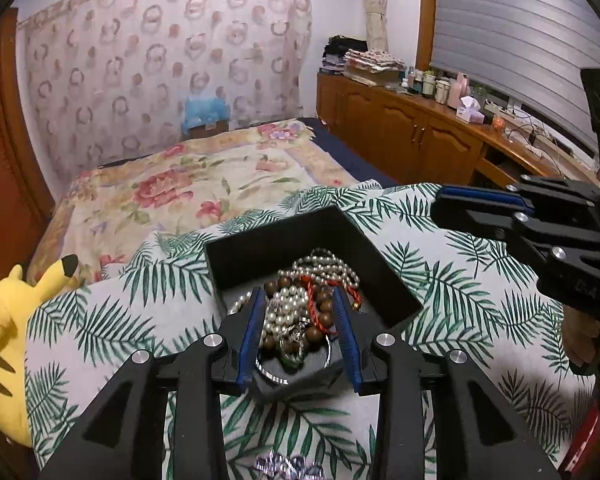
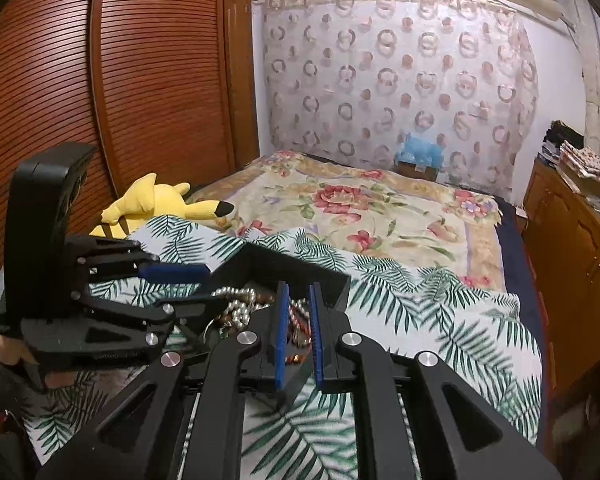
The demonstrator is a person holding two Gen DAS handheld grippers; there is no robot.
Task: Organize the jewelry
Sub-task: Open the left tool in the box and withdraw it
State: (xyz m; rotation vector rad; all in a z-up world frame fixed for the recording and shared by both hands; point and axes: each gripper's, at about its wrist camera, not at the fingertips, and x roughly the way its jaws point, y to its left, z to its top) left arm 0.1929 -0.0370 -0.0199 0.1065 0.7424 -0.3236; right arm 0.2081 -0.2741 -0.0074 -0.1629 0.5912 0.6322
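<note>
Tongs first: our left tongs [image 1: 300, 300] stand partly apart over the black box [image 1: 380, 280], a blue pad on either side of the heaped jewelry [image 1: 300, 312], not pressing it. Our right tongs [image 2: 299, 292] are narrow, with beads showing in the slim gap; we cannot tell whether they grip anything. Beneath both lies the palm-leaf cloth [image 2: 420, 312]. Beyond the tips spreads the floral bed [image 1: 204, 184], and off to the left a yellow plush toy [image 1: 4, 320].
</note>
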